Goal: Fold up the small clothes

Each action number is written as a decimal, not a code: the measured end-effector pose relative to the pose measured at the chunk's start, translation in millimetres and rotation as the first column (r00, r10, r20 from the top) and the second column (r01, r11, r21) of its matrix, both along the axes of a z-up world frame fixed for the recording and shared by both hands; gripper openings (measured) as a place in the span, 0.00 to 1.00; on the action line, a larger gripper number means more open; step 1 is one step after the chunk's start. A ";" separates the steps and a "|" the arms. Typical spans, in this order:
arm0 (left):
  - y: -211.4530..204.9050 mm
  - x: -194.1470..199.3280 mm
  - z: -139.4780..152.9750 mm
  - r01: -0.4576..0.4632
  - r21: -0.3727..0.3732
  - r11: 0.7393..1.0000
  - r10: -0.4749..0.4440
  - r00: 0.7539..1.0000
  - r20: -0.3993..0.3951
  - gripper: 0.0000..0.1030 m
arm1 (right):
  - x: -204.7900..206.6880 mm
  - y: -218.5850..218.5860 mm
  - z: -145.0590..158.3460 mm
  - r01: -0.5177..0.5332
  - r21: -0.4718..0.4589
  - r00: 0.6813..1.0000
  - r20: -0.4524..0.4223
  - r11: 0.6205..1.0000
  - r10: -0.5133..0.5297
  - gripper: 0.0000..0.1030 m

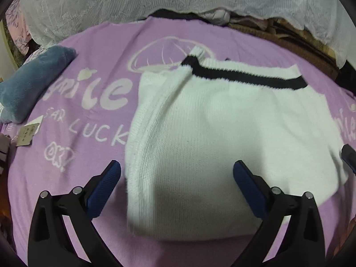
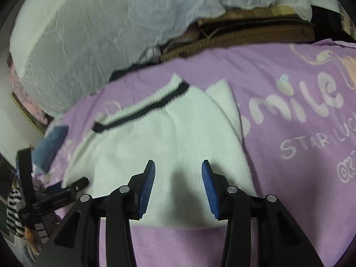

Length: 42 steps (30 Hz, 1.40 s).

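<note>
White knit sweater with black neck stripe [image 1: 200, 129] lies folded into a compact rectangle on the purple printed blanket [image 1: 84, 115], likely nearly done; left gripper [image 1: 176, 182] wide, empty; right gripper [image 2: 178, 178] partly open, empty.

The purple blanket [image 2: 278, 77] is showing pale printed lettering, "smile" above "STAR LUCK" above a circled "OK", lying beside the white knit garment [image 1: 211, 133]; the paper tag's [image 1: 27, 133] print is staying illegible.

White sweater [image 1: 200, 129] ribbed knit; purple blanket [image 1: 89, 77] soft fleece, matt.
</note>
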State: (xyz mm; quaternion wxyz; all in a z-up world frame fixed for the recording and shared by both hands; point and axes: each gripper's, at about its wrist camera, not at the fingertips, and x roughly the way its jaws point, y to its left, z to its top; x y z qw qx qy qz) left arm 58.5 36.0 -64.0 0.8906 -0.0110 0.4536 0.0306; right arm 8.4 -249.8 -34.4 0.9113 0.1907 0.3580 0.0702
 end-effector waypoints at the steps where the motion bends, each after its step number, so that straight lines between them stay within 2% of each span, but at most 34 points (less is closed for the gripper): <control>1: -1.1 -2.9 2.4 0.006 -0.010 1.000 -0.006 1.000 0.004 0.96 | -5.5 -5.1 2.5 0.010 0.011 1.000 0.008 1.000 -0.010 0.43; 5: -22.1 -11.8 19.4 0.053 0.000 0.999 -0.053 0.997 0.049 0.96 | -20.5 -25.0 3.2 0.055 0.037 0.998 0.014 0.998 -0.055 0.45; 6: -28.0 -12.4 22.9 0.069 0.000 0.998 -0.069 0.996 0.056 0.96 | -23.6 -31.7 1.3 0.071 0.045 0.997 0.010 0.996 -0.072 0.49; 8: -40.5 -10.9 28.6 0.094 -0.001 0.996 -0.094 0.994 0.059 0.96 | -27.2 -44.1 -2.4 0.103 0.072 0.995 0.001 0.992 -0.103 0.54; 10: -56.4 -9.2 31.8 0.110 0.009 0.994 -0.111 0.992 0.060 0.96 | -26.4 -55.9 -7.2 0.124 0.118 0.992 -0.013 0.985 -0.123 0.55; 11: -61.0 -7.9 32.7 0.113 0.009 0.993 -0.114 0.992 0.058 0.96 | -25.1 -61.8 -10.7 0.127 0.153 0.992 -0.023 0.980 -0.125 0.55; 15: -78.7 4.3 30.6 0.131 -0.023 0.991 -0.130 0.991 0.036 0.96 | -20.5 -67.0 -21.6 0.136 0.187 0.990 -0.050 0.973 -0.129 0.55; 19: -92.4 16.5 16.7 0.140 -0.034 0.990 -0.140 0.990 -0.007 0.96 | -14.4 -72.3 -34.9 0.137 0.251 0.989 -0.088 0.958 -0.119 0.55; 22: -98.9 22.0 -0.5 0.143 -0.001 0.990 -0.142 0.989 -0.034 0.96 | -7.1 -72.7 -40.7 0.131 0.281 0.989 -0.102 0.951 -0.106 0.55; 24: -97.0 23.7 -7.0 0.139 -0.016 0.990 -0.139 0.989 -0.039 0.96 | 2.8 -73.3 -46.1 0.133 0.308 0.988 -0.114 0.942 -0.102 0.55; 31: -103.9 29.2 7.2 0.154 -0.016 0.988 -0.155 0.988 -0.025 0.96 | 47.0 -76.8 -58.1 0.123 0.385 0.987 -0.147 0.915 -0.070 0.54; 34: -113.9 38.0 11.3 0.156 -0.002 0.988 -0.156 0.988 -0.017 0.96 | 56.7 -74.6 -60.7 0.103 0.381 0.988 -0.142 0.919 -0.052 0.54; 37: -120.6 50.6 -3.6 0.155 -0.019 0.988 -0.156 0.986 -0.066 0.96 | 53.5 -73.5 -61.5 0.093 0.368 0.990 -0.129 0.925 -0.048 0.51; 39: -122.9 48.2 -10.2 0.154 0.003 0.988 -0.154 0.987 -0.045 0.96 | 52.9 -73.9 -62.9 0.094 0.367 0.990 -0.131 0.926 -0.049 0.45; 41: -126.3 43.9 -10.3 0.161 0.029 0.987 -0.160 0.987 -0.019 0.96 | 53.4 -72.7 -64.8 0.080 0.380 0.991 -0.131 0.921 -0.032 0.29; 42: -126.0 44.2 -10.3 0.161 0.027 0.987 -0.161 0.987 -0.020 0.96 | 52.9 -71.6 -65.1 0.073 0.387 0.991 -0.130 0.919 -0.025 0.26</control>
